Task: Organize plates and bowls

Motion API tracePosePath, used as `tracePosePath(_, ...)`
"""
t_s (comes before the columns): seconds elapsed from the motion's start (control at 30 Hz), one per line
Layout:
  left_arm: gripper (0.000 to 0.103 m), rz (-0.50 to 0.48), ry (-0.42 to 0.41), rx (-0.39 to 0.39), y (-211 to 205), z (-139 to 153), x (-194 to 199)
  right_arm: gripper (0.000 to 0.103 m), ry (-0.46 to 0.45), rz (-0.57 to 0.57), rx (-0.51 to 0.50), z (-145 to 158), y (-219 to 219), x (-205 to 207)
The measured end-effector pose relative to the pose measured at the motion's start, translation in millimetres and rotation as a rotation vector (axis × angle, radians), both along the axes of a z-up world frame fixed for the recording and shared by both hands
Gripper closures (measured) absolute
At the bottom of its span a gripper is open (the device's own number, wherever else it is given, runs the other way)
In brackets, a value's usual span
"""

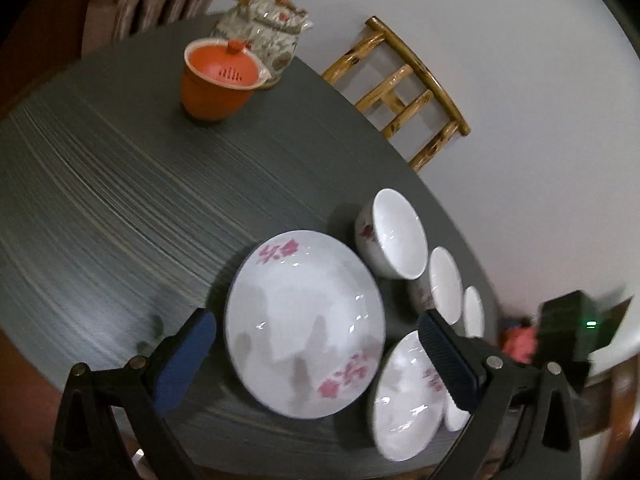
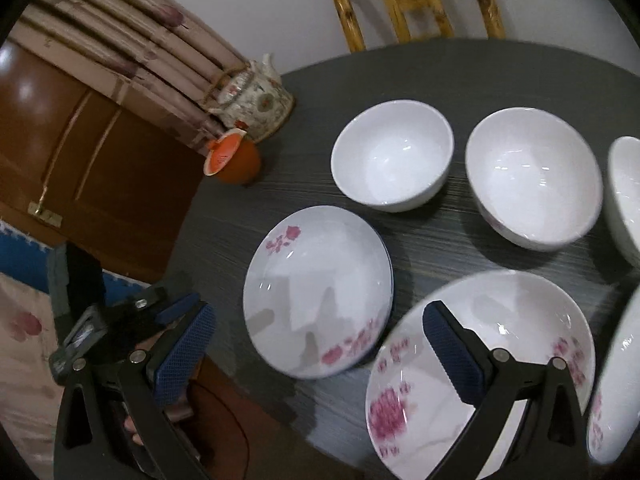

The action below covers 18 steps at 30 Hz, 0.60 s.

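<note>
A white plate with pink flowers (image 1: 304, 324) lies on the dark round table (image 1: 120, 200). My left gripper (image 1: 316, 360) hangs over it, open and holding nothing, with one blue pad on each side. A second flowered plate (image 1: 404, 396) sits to its right, partly behind the right finger. Three white bowls (image 1: 392, 234) (image 1: 444, 284) (image 1: 474, 312) stand in a row beyond. My right gripper (image 2: 320, 354) is open and bare, between the small plate (image 2: 316, 292) and a larger flowered plate (image 2: 480, 360). The bowls (image 2: 392, 156) (image 2: 532, 176) (image 2: 628, 196) stand behind.
An orange lidded cup (image 1: 218, 76) and a patterned teapot (image 1: 264, 36) stand at the table's far edge. A bamboo chair (image 1: 404, 92) stands past the rim. Another flowered plate (image 2: 616, 392) shows at the right edge. A brown door (image 2: 80, 160) is at left.
</note>
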<state>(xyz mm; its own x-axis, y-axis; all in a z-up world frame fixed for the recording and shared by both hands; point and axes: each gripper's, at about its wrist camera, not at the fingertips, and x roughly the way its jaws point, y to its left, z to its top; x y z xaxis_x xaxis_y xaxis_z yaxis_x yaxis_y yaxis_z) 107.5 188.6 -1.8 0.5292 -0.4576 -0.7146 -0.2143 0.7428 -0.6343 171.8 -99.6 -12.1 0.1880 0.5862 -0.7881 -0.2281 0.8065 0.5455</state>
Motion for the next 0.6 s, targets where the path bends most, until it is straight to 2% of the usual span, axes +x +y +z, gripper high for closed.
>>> tracePosePath(0.23, 0.000, 0.018, 0.059, -0.164, 13, -26, 11, 0.000, 0.098, 0.059, -0.069, -34, 28, 37)
tracePosePath(0.37, 0.000, 0.026, 0.097, -0.199, 15, -41, 15, 0.000, 0.142, 0.083, -0.075, -49, 40, 45)
tracePosePath(0.47, 0.000, 0.045, 0.113, -0.161, 16, -45, 15, 0.000, 0.152, 0.108, -0.107, -57, 45, 46)
tracePosePath(0.6, 0.000, 0.043, 0.120, -0.173, 15, -51, 19, 0.000, 0.175, 0.140, -0.112, -67, 54, 48)
